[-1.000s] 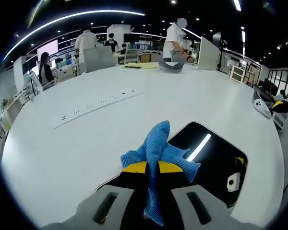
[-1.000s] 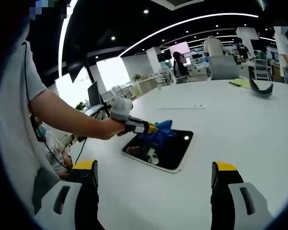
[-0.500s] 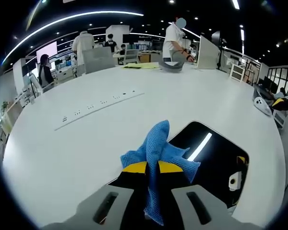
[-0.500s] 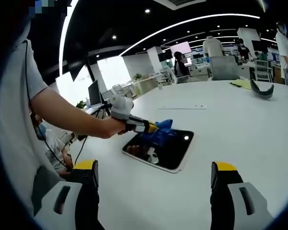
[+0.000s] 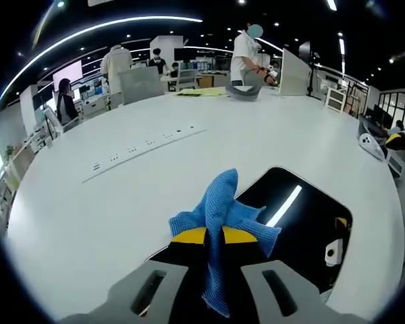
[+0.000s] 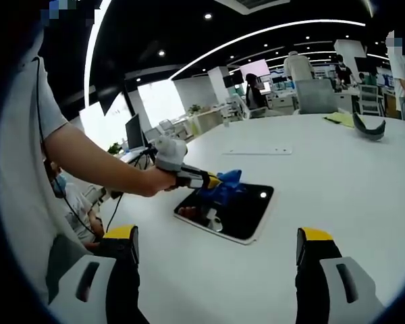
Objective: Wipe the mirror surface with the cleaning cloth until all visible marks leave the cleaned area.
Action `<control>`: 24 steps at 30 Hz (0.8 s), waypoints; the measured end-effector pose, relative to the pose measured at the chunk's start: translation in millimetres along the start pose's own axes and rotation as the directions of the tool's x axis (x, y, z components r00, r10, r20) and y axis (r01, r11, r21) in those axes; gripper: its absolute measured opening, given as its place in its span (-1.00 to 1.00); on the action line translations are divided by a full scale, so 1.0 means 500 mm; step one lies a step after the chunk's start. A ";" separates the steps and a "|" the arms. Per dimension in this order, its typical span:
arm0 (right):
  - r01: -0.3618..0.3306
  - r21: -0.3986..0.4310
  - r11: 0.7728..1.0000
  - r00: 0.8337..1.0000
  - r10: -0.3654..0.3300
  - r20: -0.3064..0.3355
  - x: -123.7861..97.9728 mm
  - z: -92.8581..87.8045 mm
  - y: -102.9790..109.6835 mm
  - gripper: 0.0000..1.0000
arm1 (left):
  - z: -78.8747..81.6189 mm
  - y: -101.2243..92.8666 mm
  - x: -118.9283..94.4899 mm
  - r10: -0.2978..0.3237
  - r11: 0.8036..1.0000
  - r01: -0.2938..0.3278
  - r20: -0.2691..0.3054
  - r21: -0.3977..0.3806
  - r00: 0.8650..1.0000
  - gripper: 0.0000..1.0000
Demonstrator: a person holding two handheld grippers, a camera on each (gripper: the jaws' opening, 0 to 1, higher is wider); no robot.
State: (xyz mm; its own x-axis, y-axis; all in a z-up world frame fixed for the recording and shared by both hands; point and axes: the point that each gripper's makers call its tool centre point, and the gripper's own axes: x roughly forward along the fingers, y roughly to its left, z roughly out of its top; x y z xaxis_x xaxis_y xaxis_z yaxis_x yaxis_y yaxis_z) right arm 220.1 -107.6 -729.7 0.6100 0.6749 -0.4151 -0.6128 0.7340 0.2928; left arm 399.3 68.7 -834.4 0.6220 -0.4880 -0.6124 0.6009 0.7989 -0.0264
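In the left gripper view, the near corner of the dark rectangular mirror (image 5: 304,223) at 6 o'clock is covered by the blue woven cleaning cloth (image 5: 223,223) and by the jaws clamping it, so marks there cannot be judged. The cloth's lower end is lost between the jaws. In the right gripper view, part of the mirror (image 6: 233,209) at 9 o'clock is hidden by the cloth (image 6: 224,185); any marks are too small to tell.

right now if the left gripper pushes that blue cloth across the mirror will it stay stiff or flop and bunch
Likely floppy: the blue cloth sticks up in soft crumpled folds from the shut left gripper and drapes between its jaws. It probably bunches or drags when pushed, since just a pinch is held. The mirror looks glossy and flat on the table, so the cloth should slide easily.
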 end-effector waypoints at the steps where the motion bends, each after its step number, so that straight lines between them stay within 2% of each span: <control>1: -0.001 0.000 1.000 1.000 0.001 0.000 -0.001 0.001 0.000 0.94 | -0.001 0.002 -0.001 0.002 1.000 -0.002 -0.003 -0.002 1.000 -0.91; 8: -0.002 -0.008 1.000 1.000 0.002 0.014 -0.010 0.007 0.006 0.94 | -0.010 0.002 -0.013 0.018 0.999 -0.019 -0.013 -0.040 1.000 -0.91; 24: -0.001 -0.017 1.000 0.999 0.001 0.035 -0.021 0.018 0.011 0.94 | -0.029 -0.010 -0.039 0.023 0.999 -0.025 -0.031 -0.048 0.999 -0.91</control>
State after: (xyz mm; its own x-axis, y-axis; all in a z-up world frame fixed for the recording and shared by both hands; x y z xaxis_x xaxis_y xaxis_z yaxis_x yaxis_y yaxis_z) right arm 214.9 -110.2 -716.1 0.6264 0.6782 -0.3842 -0.6218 0.7320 0.2784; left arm 376.8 79.5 -833.8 0.6199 -0.4579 -0.6372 0.5602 0.8269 -0.0493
